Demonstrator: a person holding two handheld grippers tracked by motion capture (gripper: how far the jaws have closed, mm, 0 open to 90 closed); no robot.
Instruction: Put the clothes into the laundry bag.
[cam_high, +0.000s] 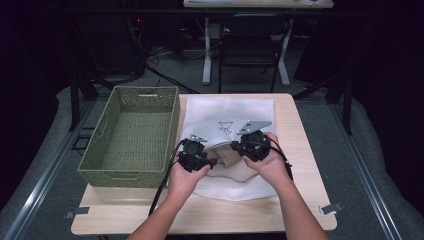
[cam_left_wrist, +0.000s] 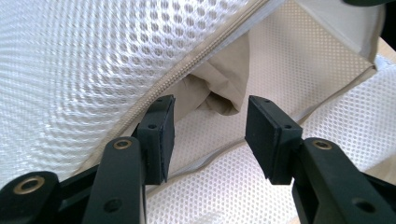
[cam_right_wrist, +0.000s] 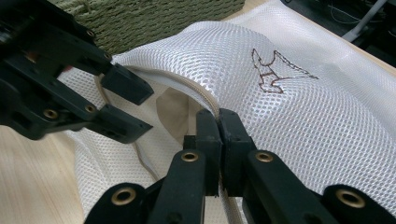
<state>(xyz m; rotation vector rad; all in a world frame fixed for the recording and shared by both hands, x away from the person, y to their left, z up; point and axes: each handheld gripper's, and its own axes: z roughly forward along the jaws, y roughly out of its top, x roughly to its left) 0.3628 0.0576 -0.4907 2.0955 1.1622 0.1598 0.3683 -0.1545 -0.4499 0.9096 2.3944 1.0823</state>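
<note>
Light wooden counter at centre, standing on grey floor. At 12 o'clock, a dark chair between the white legs of a second table. At 10 o'clock, cables on the floor. Surroundings are dark; light falls on the counter.

A white mesh zippered laundry bag with a small brown embroidered figure lies flat on the table, its mouth open; inside sits what looks like beige folded cloth.
</note>
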